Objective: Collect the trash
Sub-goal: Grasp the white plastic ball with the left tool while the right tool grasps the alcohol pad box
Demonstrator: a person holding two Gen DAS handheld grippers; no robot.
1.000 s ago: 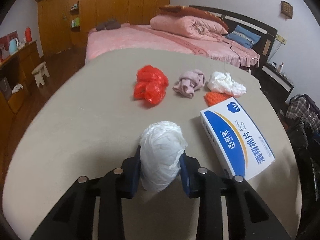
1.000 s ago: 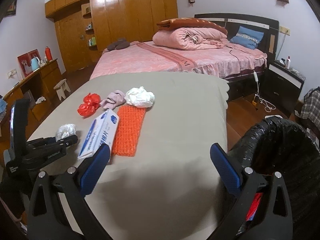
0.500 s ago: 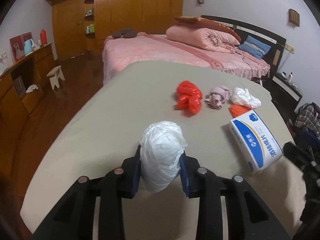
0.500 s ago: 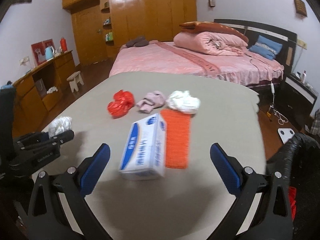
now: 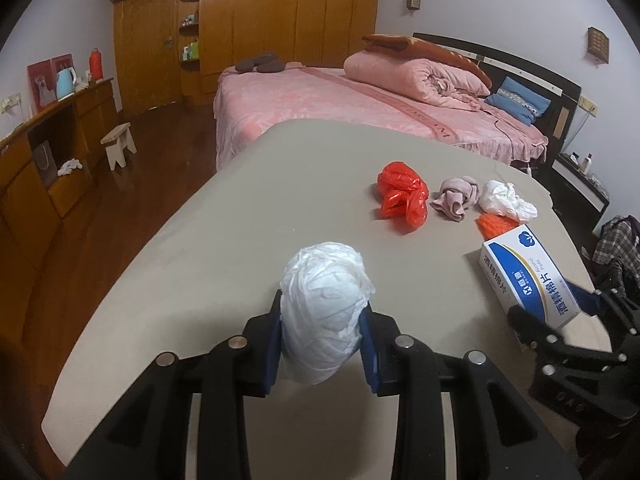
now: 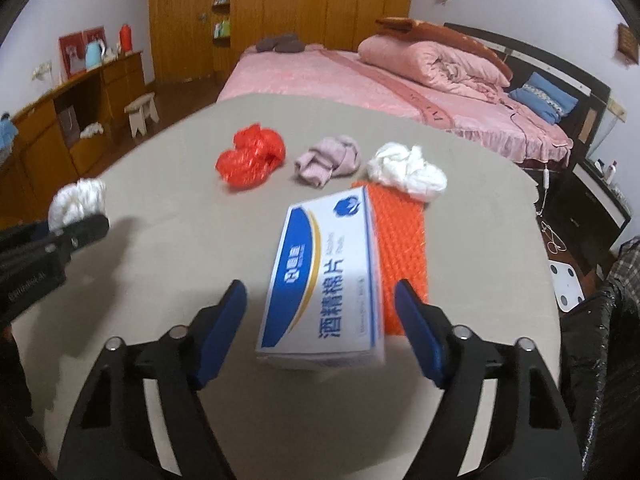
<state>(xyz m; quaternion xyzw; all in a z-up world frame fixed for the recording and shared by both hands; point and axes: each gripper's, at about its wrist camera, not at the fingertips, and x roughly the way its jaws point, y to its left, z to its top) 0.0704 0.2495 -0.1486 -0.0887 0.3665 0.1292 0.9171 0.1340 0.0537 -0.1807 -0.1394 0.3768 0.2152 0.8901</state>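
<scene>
My left gripper (image 5: 322, 336) is shut on a crumpled white plastic bag (image 5: 325, 308) and holds it above the grey table (image 5: 240, 216). It also shows in the right wrist view (image 6: 78, 202). My right gripper (image 6: 320, 308) is open, its jaws on either side of a blue and white box (image 6: 326, 276) without touching it. The box also shows in the left wrist view (image 5: 528, 276). Farther back lie a red plastic bag (image 6: 252, 158), a pink cloth wad (image 6: 328, 160), a white crumpled wad (image 6: 406, 170) and an orange mesh mat (image 6: 402, 252).
A black-lined trash bin (image 6: 604, 360) stands off the table's right edge. A pink bed (image 5: 360, 100) lies behind the table. A wooden cabinet (image 5: 48, 152) and a small stool (image 5: 120, 142) stand at the left.
My right gripper has swung left and forward from the bin until its open jaws flank the box. My left gripper has pulled back with the white bag still in it.
</scene>
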